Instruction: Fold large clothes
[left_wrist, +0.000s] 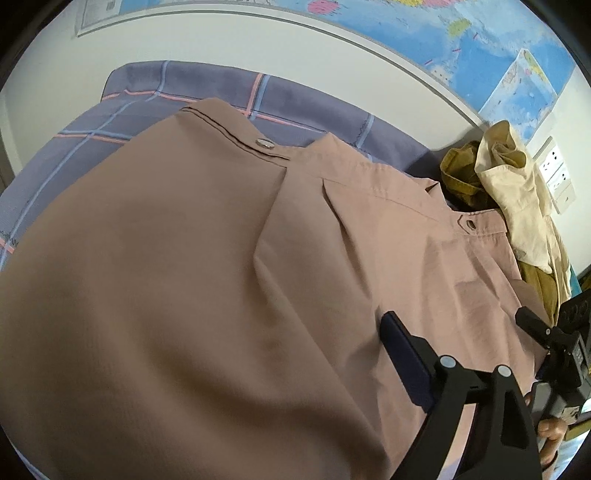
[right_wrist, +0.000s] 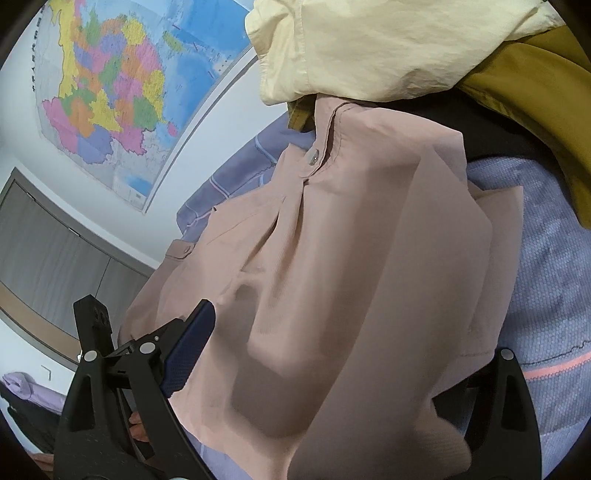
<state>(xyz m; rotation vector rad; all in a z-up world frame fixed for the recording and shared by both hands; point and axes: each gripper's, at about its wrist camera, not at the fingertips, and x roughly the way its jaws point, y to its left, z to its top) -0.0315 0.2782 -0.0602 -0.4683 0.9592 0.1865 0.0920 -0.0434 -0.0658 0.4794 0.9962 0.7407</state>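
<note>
While both tools wait: left gripper (left_wrist: 240, 332) and right gripper (right_wrist: 351, 332) gape wide, visible blue pads (left_wrist: 402, 354) bare, gripping nothing.
Pink garment (left_wrist: 166, 277): spread on checked bedsheet (left_wrist: 166, 85), bunched between the jaws.
Best grip, probably: matching hem edges, clear of cream pile (left_wrist: 517, 192).

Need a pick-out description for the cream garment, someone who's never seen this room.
Find the bed with the purple plaid sheet under the wall map. At the pink garment's far right sits a heap: the cream garment tops it, pale and crumpled, over a mustard one.
</note>
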